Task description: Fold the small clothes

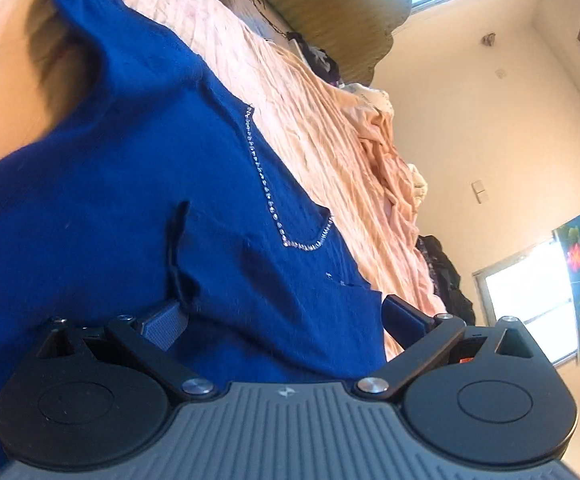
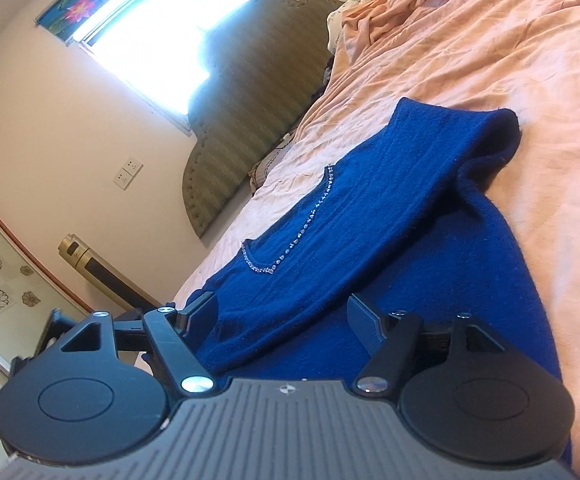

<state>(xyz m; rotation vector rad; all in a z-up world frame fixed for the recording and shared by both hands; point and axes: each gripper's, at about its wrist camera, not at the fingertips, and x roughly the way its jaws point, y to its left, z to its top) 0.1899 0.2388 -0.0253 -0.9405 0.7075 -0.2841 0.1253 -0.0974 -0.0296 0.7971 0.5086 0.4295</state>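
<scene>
On the peach-sheeted bed (image 2: 490, 80), dark blue knit top (image 2: 370, 216) lies sleeve-folded; both grippers' fingers (image 1: 165, 326) spread wide, further folds remaining

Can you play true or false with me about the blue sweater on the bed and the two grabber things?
1. The blue sweater lies on a peach bedsheet. True.
2. The sweater's neckline has sparkly stones. True.
3. The left gripper is shut tight. False: its jaws stand wide apart, with sweater fabric between them.
4. The right gripper holds a red sock. False: it is open over the sweater.
5. A sleeve is folded across the sweater's body. True.
</scene>
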